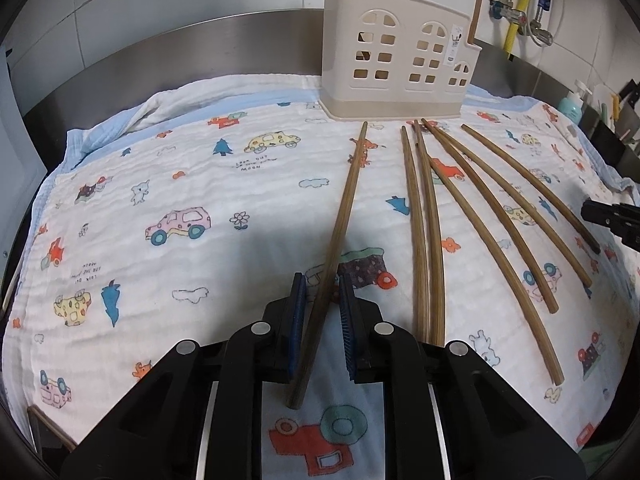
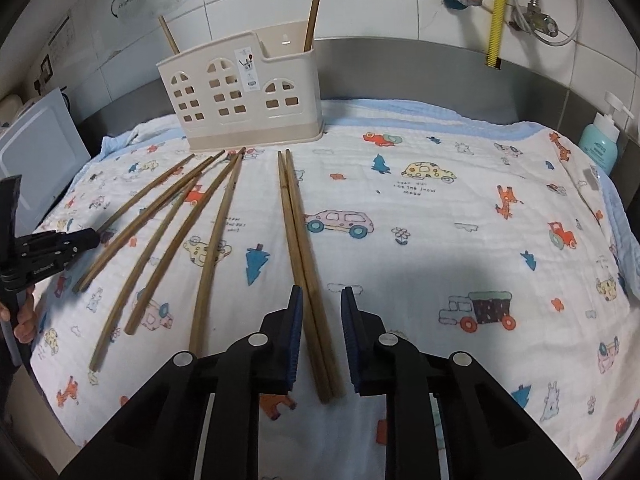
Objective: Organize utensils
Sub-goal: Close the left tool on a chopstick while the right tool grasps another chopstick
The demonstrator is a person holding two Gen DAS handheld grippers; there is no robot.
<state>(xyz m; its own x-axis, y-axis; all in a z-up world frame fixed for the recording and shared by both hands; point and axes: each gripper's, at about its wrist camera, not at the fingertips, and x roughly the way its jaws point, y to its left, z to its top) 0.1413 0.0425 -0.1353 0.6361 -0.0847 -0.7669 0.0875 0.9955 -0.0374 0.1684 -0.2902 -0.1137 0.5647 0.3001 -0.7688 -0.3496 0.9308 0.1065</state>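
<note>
Tongs on the left (image 1: 322, 280) stand partly open astride one chopstick (image 1: 338, 240), pads either side of it, not clamping. That stick lies flat on the cloth (image 1: 180, 160), its far tip aimed at the holder (image 1: 400, 64). Right tongs (image 2: 319, 294) are likewise partly open around a touching pair (image 2: 298, 232), which also points lengthwise toward the holder (image 2: 240, 92). Four more sticks (image 2: 160, 232) fan out on the cloth between the two grips, tips near the holder's base. Two sticks (image 2: 314, 4) stand upright inside the holder. A soap bottle (image 2: 604, 140) sits well right of the holder.
</note>
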